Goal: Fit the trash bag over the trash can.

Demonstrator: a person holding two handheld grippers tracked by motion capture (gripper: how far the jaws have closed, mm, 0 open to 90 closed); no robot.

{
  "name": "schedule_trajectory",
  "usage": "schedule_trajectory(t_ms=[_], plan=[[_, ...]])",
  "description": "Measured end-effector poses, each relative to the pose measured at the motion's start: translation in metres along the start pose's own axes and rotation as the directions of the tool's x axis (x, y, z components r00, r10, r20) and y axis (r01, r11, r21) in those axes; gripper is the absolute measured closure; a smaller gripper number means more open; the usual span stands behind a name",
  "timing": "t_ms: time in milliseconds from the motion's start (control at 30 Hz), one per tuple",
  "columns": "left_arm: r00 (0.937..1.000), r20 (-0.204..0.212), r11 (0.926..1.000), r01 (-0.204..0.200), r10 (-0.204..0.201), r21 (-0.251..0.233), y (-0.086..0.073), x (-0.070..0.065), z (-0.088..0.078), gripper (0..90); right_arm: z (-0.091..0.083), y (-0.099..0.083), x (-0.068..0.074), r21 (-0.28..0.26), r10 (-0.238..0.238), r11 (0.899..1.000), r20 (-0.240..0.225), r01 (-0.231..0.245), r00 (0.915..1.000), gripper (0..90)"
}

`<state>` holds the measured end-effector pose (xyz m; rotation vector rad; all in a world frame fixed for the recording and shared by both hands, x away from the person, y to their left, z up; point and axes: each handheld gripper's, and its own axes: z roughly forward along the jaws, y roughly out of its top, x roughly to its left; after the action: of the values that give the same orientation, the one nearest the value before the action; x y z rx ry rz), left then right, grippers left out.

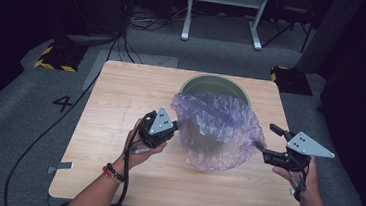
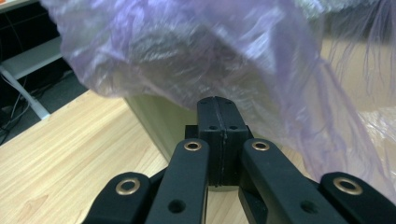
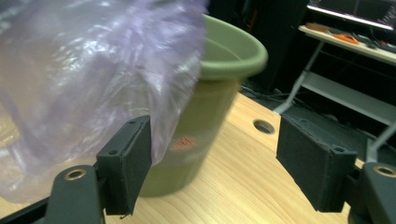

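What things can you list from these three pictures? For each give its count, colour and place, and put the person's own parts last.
Bin: one, olive green, upright on the far middle of the table.
Plastic bag: one, clear purple, crumpled, draped over the near side of the bin.
Table: one, light wood, centre of the room.
Hazard blocks: two, black with yellow stripes, on the floor at the table's far corners.
White frame: one, on the floor behind the table.
Left gripper: one, black, shut on the bag's left edge.
Right gripper: one, black, jaws open beside the bag's right edge.
Hands: two, near the table's near edge.
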<state>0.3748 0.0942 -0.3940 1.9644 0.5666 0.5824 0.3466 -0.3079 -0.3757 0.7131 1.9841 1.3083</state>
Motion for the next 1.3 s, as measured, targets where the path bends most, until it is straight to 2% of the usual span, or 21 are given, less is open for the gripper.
schedule_trajectory(t_ms=[133,233,433,500,633,733,1000,1167,1300], plan=[[1.0,-0.004,1.0,0.006,-0.006,0.002,-0.002,0.002,-0.001,90.0,-0.005,-0.007,-0.009,0.008,0.028,1.0,0.024,-0.029,0.9993,25.5],[1.0,-0.008,1.0,0.005,-0.005,0.002,-0.002,0.003,-0.001,90.0,-0.01,-0.008,-0.013,-0.009,0.045,0.999,0.042,-0.044,0.9981,23.9],[1.0,-0.002,1.0,0.009,-0.009,0.003,-0.002,0.003,0.001,90.0,-0.018,-0.004,-0.017,-0.06,0.073,0.996,0.025,-0.071,0.997,23.0],[1.0,-0.004,1.0,0.009,-0.009,0.002,-0.002,0.003,0.001,90.0,-0.019,-0.002,-0.015,-0.072,0.072,0.995,-0.002,-0.072,0.9974,23.0],[1.0,-0.006,0.9999,0.006,-0.006,0.01,-0.002,0.003,0.002,90.0,-0.021,0.005,-0.004,-0.062,0.027,0.998,-0.042,-0.029,0.9988,23.0],[0.9999,-0.006,0.9999,0.011,-0.011,0.012,-0.003,0.004,0.001,90.0,-0.026,0.011,0.002,-0.061,-0.003,0.998,-0.045,0.0,0.999,23.2],[0.9998,0.003,0.9997,0.02,-0.02,0.011,-0.005,0.006,0.001,89.9,-0.05,0.02,0.009,-0.08,-0.01,0.997,-0.049,0.006,0.9988,23.3],[0.9998,0.008,0.9997,0.02,-0.02,0.015,-0.005,0.005,0.001,89.6,-0.058,0.019,0.017,-0.08,-0.002,0.997,-0.077,-0.004,0.997,23.4],[0.9998,0.011,0.9997,0.015,-0.015,0.018,-0.005,0.005,0.002,89.4,-0.058,0.021,0.026,-0.067,-0.016,0.998,-0.107,0.009,0.9942,23.2]])
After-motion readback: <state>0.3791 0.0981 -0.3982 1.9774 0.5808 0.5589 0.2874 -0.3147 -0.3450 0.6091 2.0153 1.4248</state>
